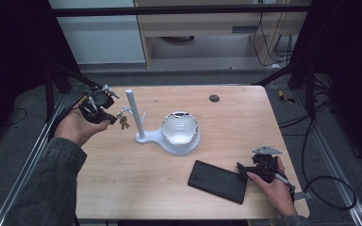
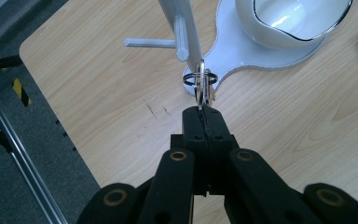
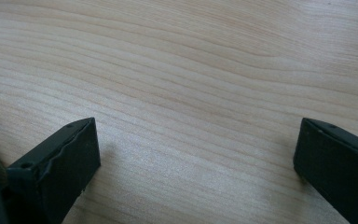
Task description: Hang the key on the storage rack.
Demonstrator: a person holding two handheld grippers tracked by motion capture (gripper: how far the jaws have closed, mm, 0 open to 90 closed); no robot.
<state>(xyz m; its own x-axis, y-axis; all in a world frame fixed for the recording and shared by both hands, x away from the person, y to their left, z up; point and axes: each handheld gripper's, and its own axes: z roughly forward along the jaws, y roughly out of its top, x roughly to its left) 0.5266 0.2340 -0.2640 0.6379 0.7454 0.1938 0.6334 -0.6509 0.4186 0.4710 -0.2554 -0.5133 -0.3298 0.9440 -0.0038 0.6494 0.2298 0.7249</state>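
Left gripper [image 2: 204, 112]: black two-jaw claw, jaws clenched on a small bunch of metal keys on a steel split ring [image 2: 200, 81], pinching one key flat by its blade. The ring and the rest of the bunch stand beyond the tips, raised off the table and just beside the lower peg of the white plastic post stand [image 2: 186, 32]; whether the ring touches the post cannot be told.

Handling, as judged: light, rigid, slick metal; loose members will swing and may twist in the grip. Best held on a flat key face, leaving the ring free to hook.

Right gripper [image 3: 196, 154]: jaws released, wide apart, nothing between them, low over the pale wooden table [image 3: 191, 70].

Adjacent items: white glossy bowl [image 1: 180, 128] on the stand's base; black flat rectangular wallet [image 1: 218, 181] near the right gripper.
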